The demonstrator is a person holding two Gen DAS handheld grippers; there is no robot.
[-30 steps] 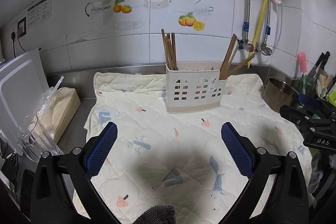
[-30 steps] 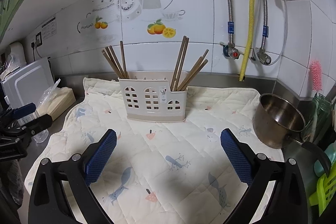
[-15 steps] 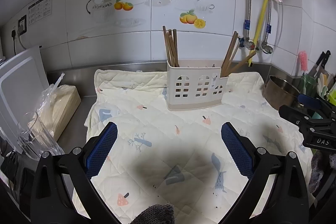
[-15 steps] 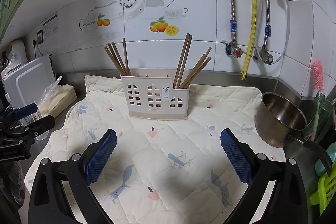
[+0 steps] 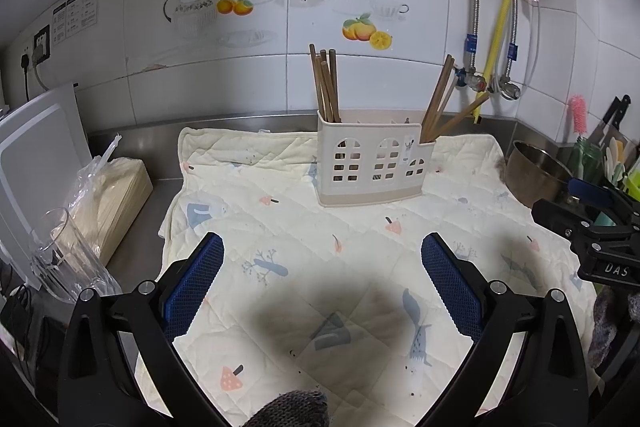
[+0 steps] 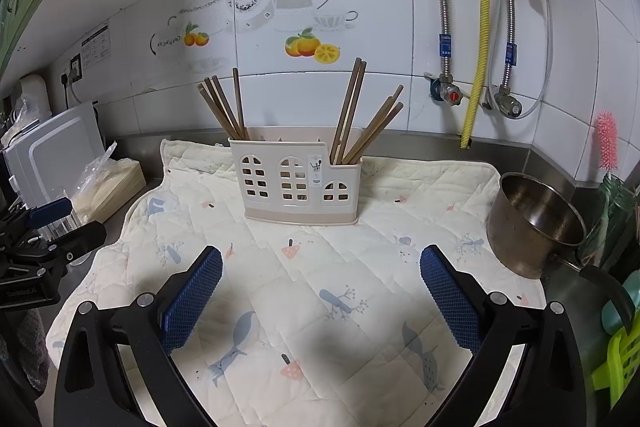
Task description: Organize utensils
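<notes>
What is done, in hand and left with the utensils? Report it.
Done: chopsticks stand in the holder, one bunch in its left end, one in its lower right end. In hand: nothing; the left gripper and right gripper are both open and empty over the quilted mat. Left: no loose utensils show on the mat, so the job looks finished.

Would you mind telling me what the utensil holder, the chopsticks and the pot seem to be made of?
Utensil holder: looks like matte cream plastic, with moulded window cut-outs. Chopsticks: probably wood or bamboo, plain dull brown sticks. Pot: metal, likely stainless steel, with a reflective silvery wall.
</notes>
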